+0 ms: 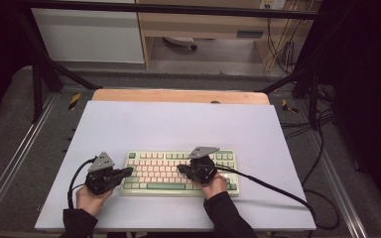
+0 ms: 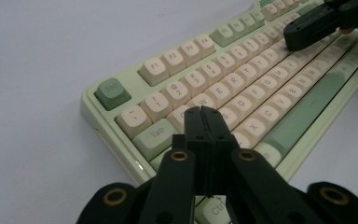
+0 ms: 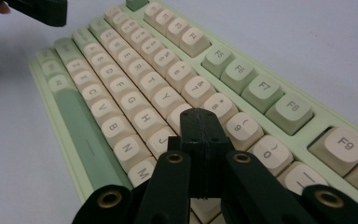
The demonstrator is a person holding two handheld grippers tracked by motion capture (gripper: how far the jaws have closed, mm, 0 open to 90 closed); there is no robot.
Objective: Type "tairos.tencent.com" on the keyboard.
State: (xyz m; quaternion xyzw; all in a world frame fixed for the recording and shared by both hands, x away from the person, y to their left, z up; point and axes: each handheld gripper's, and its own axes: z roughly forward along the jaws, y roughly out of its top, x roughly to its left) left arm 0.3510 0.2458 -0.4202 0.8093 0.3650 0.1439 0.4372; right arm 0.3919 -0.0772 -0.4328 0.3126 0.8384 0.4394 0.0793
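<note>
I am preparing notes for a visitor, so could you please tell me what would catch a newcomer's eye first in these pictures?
The pale green and cream mechanical keyboard stands out, lying near the front edge of the white table top. Both tools are shut and poised over its keys: the left tool over the Q and A area at the left end, the right tool over the keys around U and I near the middle.

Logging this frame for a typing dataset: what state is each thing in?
Keyboard: flat on the white table, keys up.
Left gripper: jaws shut, tip over the keys near Q and A.
Right gripper: jaws shut, tip over the keys near U and J.
</note>
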